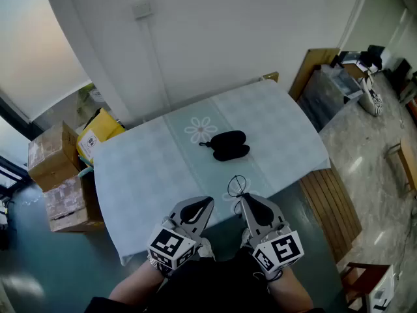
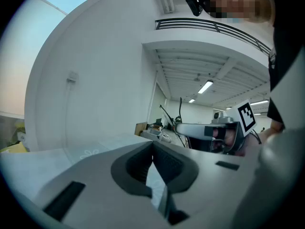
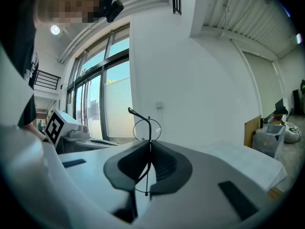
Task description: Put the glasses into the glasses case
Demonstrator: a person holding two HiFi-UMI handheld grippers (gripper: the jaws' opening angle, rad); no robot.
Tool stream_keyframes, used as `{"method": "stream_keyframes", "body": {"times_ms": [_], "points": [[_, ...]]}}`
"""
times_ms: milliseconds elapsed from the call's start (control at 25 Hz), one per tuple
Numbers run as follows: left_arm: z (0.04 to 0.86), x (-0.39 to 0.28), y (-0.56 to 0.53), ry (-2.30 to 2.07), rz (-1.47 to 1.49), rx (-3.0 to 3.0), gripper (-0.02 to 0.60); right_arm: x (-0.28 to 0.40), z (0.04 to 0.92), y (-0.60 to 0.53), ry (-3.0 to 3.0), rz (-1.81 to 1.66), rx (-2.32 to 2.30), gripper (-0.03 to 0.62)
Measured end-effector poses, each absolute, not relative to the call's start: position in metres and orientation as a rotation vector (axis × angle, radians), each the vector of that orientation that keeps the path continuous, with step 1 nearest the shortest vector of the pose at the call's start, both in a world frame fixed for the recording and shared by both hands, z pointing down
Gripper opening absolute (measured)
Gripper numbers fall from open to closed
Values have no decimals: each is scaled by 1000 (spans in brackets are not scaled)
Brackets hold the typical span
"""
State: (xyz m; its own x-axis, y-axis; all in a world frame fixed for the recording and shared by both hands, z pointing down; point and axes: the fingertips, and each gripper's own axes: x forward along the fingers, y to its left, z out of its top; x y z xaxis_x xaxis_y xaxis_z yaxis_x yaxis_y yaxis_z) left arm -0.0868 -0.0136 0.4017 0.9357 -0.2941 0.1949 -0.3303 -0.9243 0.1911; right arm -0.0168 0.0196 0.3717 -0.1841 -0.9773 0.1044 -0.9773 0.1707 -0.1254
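Table under pale checked cloth with flower print.

- Glasses case: black, lay near mid-table just beside a printed flower. Looked shut from the head view, with a small tab or strap at its left end. Neither tool touched it.
- Glasses: thin dark wire frame, pinched edge-on in the right gripper. The jaws were pressed together on the wire, one round rim standing up past the tips and a temple end poking off to the side. They were held up over the near edge of the table, well apart from the case.
- Left gripper: jaws closed tip to tip with nothing between them; only cloth showed through the slot lower down. It was held near the table edge, just beside the right one.

Progress, as judged:
- The pick-up was done and the glasses were secured in the right tool.
- Still outstanding were carrying them across to the case, getting the case open (probably the free left tool's job), and seating the frame inside. Closing it might follow.
- Roughly the first third was complete.

Whether the temples were folded could not be told.

Off-table: cardboard boxes on the floor to the left.
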Motion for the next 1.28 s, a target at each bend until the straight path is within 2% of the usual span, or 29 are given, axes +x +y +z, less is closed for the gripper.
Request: {"method": "stream_keyframes", "body": {"times_ms": [760, 1280], "points": [[401, -77, -3, -468, 250, 2879, 26, -6, 367, 27, 2392, -248, -1977, 32], [399, -43, 5, -562, 268, 2855, 26, 32, 366, 22, 2487, -254, -1874, 32]]}}
